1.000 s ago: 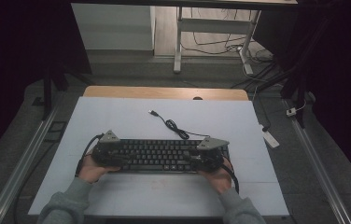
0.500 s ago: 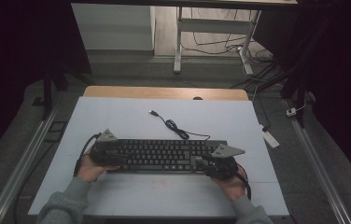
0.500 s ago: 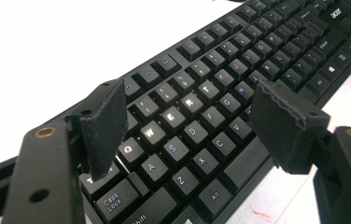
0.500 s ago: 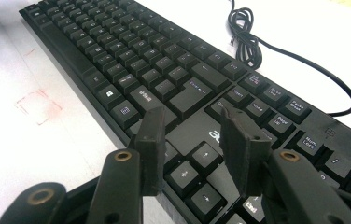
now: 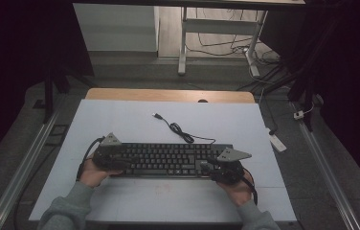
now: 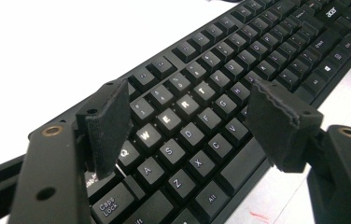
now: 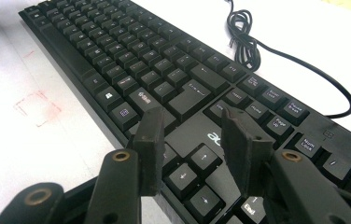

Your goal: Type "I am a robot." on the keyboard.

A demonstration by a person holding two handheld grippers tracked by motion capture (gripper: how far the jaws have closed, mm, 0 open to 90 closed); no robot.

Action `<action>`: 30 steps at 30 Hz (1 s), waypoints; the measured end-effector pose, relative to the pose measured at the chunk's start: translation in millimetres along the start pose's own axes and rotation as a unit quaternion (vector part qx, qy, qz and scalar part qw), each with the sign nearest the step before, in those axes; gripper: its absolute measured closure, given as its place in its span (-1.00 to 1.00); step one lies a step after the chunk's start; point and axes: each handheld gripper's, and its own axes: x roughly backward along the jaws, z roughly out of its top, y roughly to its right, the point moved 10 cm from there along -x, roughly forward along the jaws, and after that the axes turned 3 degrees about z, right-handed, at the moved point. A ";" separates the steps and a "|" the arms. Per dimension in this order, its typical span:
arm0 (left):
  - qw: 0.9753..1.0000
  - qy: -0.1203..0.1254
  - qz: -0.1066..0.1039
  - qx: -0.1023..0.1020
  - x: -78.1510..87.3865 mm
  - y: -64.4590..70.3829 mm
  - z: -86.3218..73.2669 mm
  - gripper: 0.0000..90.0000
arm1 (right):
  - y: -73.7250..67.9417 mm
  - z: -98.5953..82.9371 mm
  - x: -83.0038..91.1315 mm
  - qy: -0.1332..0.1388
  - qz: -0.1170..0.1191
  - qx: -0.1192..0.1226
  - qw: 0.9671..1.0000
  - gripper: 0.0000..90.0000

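A black keyboard [image 5: 168, 160] lies across the white table top [image 5: 120, 120], and its cable [image 5: 180, 130] coils behind it and ends in a USB plug [image 5: 156, 115]. My left gripper [image 5: 110, 155] is at the keyboard's left end. In the left gripper view it [image 6: 190, 98] stands open wide just above the QWERTY keys [image 6: 178, 109], holding nothing. My right gripper [image 5: 219, 167] is at the keyboard's right end. There it [image 7: 192, 119] hovers over the arrow keys [image 7: 201, 161] with a narrow gap between its pads and nothing in it.
Faint red marks [image 7: 36, 107] show on the table in front of the keyboard. A wooden strip [image 5: 168, 95] runs along the table's far edge. A white power strip [image 5: 277, 142] lies on the floor at the right, beside a metal rail [image 5: 329, 167].
My right gripper has shifted a little to the right and back toward the person, from the keyboard's far right corner to its near right corner. The left gripper has stayed put.
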 end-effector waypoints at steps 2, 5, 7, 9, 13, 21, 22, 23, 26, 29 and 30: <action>1.000 0.001 0.000 -0.001 -0.5 0.0 0.5 -0.28 | 0.1 0.4 -0.1 0.002 0.000 0.000 1.000 0.33; 1.000 0.004 -0.002 -0.003 -2.3 0.1 2.0 -0.22 | 0.8 0.0 -0.1 -0.001 -0.002 0.000 1.000 0.32; 1.000 0.007 -0.004 -0.004 -4.1 0.7 3.8 -0.16 | 0.5 -0.2 -0.5 -0.002 -0.001 0.000 1.000 0.32; 1.000 0.007 -0.005 -0.009 -6.1 1.6 5.3 -0.08 | 0.2 -0.1 -1.0 -0.002 0.000 -0.001 1.000 0.32; 1.000 0.010 0.000 -0.020 -8.7 2.5 8.5 0.12 | 0.2 -0.4 -1.0 -0.002 0.000 0.000 1.000 0.32; 1.000 0.005 0.001 -0.028 -16.6 3.2 10.9 0.66 | 0.1 0.1 -1.1 -0.001 0.000 0.000 1.000 0.32; 1.000 0.003 -0.001 -0.029 -18.4 3.9 10.7 0.75 | 0.2 0.1 -1.1 -0.001 -0.001 0.000 1.000 0.32; 1.000 0.000 -0.003 -0.030 -20.0 4.6 10.5 0.84 | 0.3 0.1 -1.1 -0.002 -0.001 -0.001 1.000 0.32; 0.999 -0.007 -0.008 -0.037 -25.2 7.5 10.0 0.98 | 0.4 -0.1 -1.1 -0.002 -0.001 -0.001 1.000 0.32; 0.999 -0.016 -0.013 -0.045 -31.6 11.7 9.4 0.98 | 0.3 -0.3 -1.4 -0.002 -0.001 -0.001 1.000 0.32; 0.999 -0.020 -0.014 -0.047 -34.1 12.9 8.9 0.98 | 0.4 -0.4 -1.5 -0.003 -0.002 0.000 1.000 0.32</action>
